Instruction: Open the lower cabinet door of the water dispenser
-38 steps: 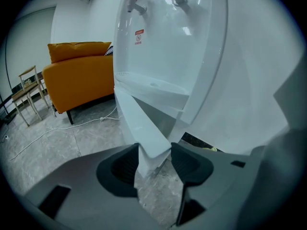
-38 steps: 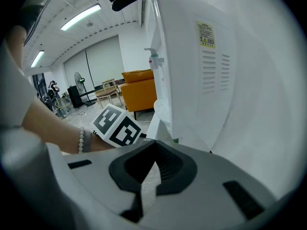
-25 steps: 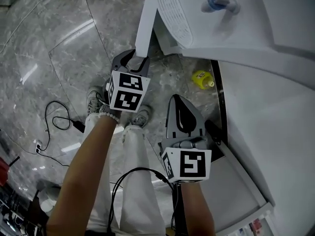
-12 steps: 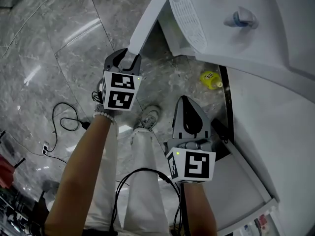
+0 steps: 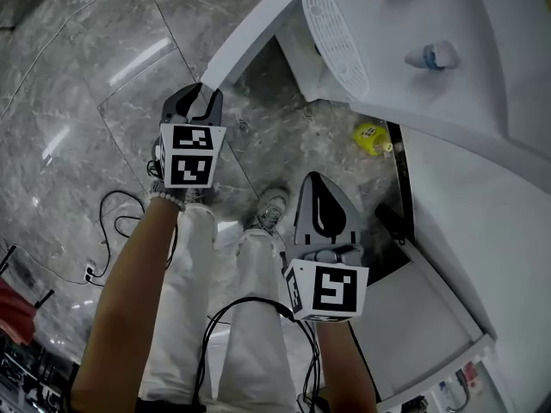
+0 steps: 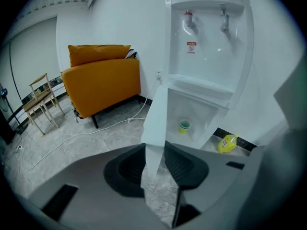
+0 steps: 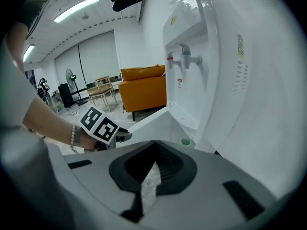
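Observation:
The white water dispenser [image 5: 448, 76] stands at the upper right of the head view. Its lower cabinet door [image 5: 250, 37] is swung well out to the left. My left gripper [image 5: 198, 93] grips that door's free edge. In the left gripper view the door edge [image 6: 156, 123] runs down between the pads of the left gripper [image 6: 154, 162], whose jaws have just been closing onto it. The open cabinet [image 6: 192, 111] holds a green cup [image 6: 184, 126]. My right gripper [image 5: 323, 179] hangs shut and empty in front of the dispenser; the right gripper view shows this gripper [image 7: 153, 169] pointing at the door [image 7: 153, 123].
A yellow bottle [image 5: 370, 136] lies on the floor beside the dispenser's base. Black cables [image 5: 112, 213] trail over the grey marble floor at the left. The person's shoe [image 5: 271, 209] is below the door. An orange sofa [image 6: 103, 80] and wooden chairs [image 6: 41, 102] stand along the far wall.
My left gripper has moved left and away from the dispenser with the door edge, swinging the door wider. The right gripper shifted only a little.

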Demonstrator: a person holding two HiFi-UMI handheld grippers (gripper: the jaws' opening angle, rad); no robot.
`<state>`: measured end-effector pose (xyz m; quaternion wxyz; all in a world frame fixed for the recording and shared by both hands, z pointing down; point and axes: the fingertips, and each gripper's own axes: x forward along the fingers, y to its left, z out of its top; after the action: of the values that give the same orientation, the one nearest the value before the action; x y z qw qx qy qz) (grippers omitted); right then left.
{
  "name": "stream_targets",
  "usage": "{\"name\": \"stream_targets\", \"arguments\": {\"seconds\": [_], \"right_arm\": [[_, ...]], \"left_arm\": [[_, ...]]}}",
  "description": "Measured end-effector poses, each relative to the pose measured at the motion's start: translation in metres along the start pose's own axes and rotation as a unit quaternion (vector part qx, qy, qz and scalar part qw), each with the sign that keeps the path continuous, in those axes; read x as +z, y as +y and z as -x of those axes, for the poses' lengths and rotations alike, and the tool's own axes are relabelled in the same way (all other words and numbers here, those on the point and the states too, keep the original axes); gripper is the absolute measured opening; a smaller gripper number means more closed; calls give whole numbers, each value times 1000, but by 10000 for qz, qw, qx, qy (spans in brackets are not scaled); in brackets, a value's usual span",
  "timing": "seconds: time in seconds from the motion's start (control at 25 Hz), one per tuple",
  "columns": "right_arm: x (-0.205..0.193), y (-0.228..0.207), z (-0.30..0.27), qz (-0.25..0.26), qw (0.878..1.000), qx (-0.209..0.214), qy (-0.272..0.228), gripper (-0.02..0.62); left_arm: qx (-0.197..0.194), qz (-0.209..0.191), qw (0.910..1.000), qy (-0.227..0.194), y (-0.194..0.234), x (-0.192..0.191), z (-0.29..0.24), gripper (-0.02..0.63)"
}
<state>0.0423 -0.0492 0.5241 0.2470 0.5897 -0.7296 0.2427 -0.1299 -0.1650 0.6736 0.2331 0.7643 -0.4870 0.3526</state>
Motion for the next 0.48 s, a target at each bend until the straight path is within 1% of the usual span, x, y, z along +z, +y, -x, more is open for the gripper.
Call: {"name": "stream_targets", "arguments": {"seconds": [0.12, 0.48], "right_arm": [[4, 5, -4, -14, 10000, -62, 24, 5], [11, 22, -18, -58, 9995, -277, 155, 5]], "left_arm": [[98, -27, 9999, -6, 19, 4, -2, 115], [219, -112, 9997, -37, 74, 20, -16, 83]]}}
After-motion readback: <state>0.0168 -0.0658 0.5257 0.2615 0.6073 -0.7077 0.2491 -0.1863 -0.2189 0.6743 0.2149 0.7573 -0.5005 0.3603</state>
